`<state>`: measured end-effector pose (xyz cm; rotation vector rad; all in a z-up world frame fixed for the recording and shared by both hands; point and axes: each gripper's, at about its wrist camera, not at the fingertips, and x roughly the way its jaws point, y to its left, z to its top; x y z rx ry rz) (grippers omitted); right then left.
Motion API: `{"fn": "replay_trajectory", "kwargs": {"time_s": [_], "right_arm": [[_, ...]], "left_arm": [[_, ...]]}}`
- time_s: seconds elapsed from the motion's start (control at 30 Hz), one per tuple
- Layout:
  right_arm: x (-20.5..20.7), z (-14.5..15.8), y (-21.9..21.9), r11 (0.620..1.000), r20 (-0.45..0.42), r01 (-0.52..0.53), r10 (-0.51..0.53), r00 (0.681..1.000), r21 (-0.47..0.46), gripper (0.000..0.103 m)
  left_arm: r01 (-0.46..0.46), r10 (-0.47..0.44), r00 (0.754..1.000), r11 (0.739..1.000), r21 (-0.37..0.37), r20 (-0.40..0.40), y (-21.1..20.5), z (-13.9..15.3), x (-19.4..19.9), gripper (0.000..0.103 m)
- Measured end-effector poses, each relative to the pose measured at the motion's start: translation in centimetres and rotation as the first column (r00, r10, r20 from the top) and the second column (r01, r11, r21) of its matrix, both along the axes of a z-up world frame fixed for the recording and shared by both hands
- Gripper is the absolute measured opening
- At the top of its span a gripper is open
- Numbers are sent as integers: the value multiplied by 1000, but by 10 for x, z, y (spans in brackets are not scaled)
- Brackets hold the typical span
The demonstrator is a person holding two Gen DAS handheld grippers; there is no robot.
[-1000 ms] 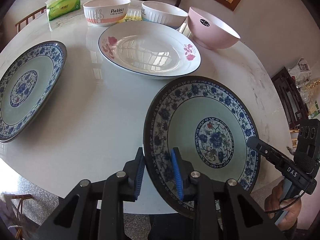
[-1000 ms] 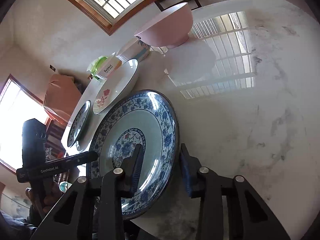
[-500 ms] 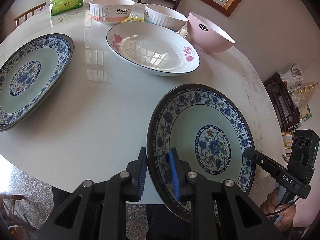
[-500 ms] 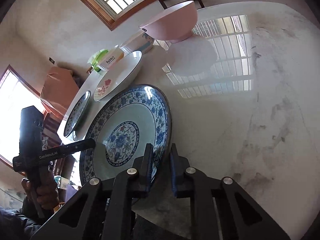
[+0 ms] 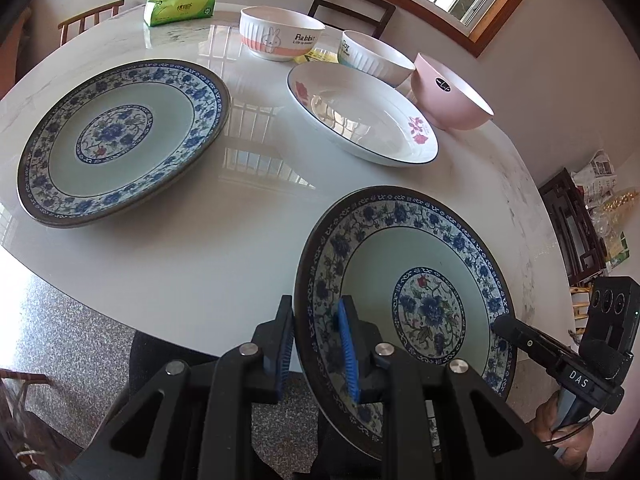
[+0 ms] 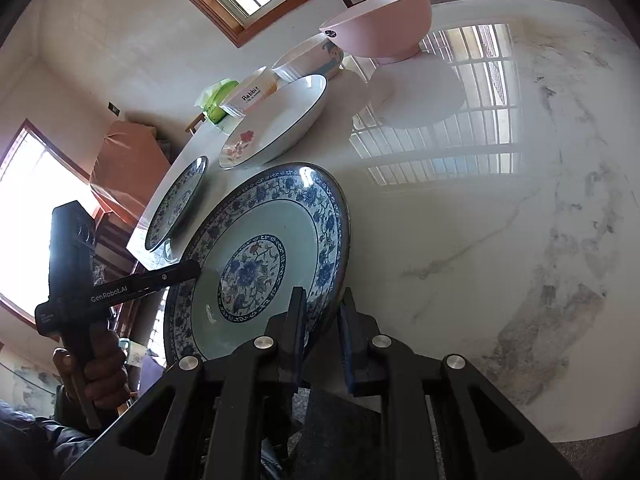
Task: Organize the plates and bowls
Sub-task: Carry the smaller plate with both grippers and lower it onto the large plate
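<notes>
I am gripping the blue-patterned plate (image 5: 404, 288) by opposite rims, the left gripper (image 5: 314, 344) and the right gripper (image 6: 322, 332) both clamped on it, tilted above the near edge of the table (image 5: 224, 240); uneven pulling is risking a slip, and swinging it left is risking a knock on the matching plate (image 5: 120, 140)

The left wrist view looks steeply down from just behind the left tool (image 5: 314, 344), out across the tabletop (image 5: 224, 248) toward the window. The right wrist view sits just behind the right tool (image 6: 322, 330), facing leftward along the tabletop. Both share the blue-patterned plate (image 5: 404, 280) between the tools, each showing the opposite tool.
</notes>
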<state>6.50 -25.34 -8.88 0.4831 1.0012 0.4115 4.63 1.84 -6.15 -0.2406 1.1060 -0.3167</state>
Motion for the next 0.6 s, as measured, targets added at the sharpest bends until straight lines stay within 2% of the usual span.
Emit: {"fn": "replay_trajectory", "kwargs": {"time_s": [0.33,0.6], "right_arm": [[2,8,28,999,18,-42,43,999,-11,16],[15,25,56,995,58,-95,96,994,-25,16]], "left_arm": [[-58,58,998,998,-14,32,32,13,-8,22],[-144,145,988,989,-29,56,70,28,-6,22]]}}
